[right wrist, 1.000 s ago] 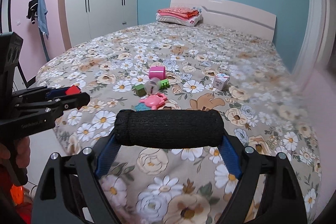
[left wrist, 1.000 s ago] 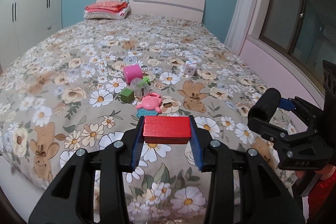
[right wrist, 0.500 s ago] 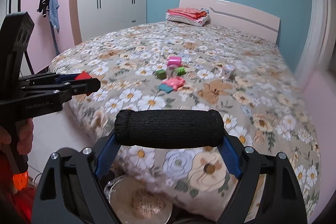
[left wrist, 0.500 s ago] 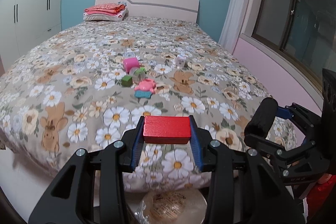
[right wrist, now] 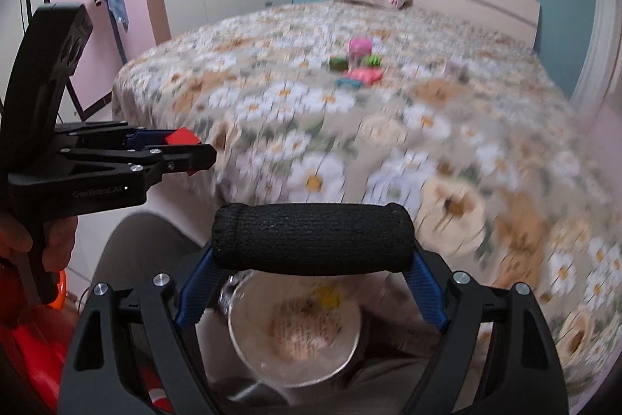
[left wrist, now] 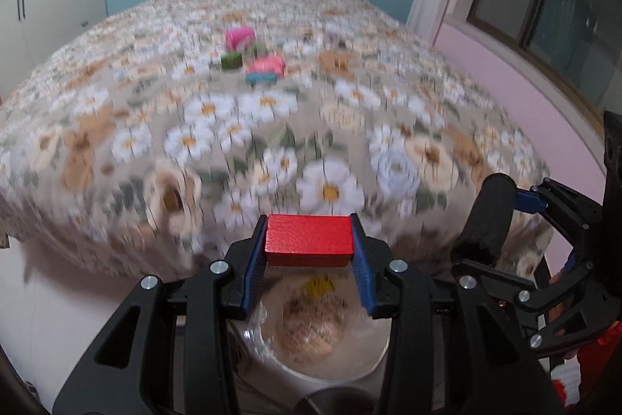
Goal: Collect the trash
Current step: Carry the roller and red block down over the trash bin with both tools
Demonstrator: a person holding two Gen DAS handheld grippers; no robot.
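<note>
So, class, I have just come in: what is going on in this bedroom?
A person is clearing items off the bed with two hand-held claws. The left claw grips a red block, the right claw a black foam roller. Both hang over a lined bin at the bed's foot. Several small toys remain on the bedspread.

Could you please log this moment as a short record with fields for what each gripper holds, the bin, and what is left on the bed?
left tongs: shut on the red block, above the bin
right tongs: shut on the black roll, also above the bin
bin: round, clear liner, on the floor at the foot of the bed; crumpled wrapper inside
left on bed: pink cup, green block, other small toys, blurred
image quality: motion blur on the bedspread
</note>
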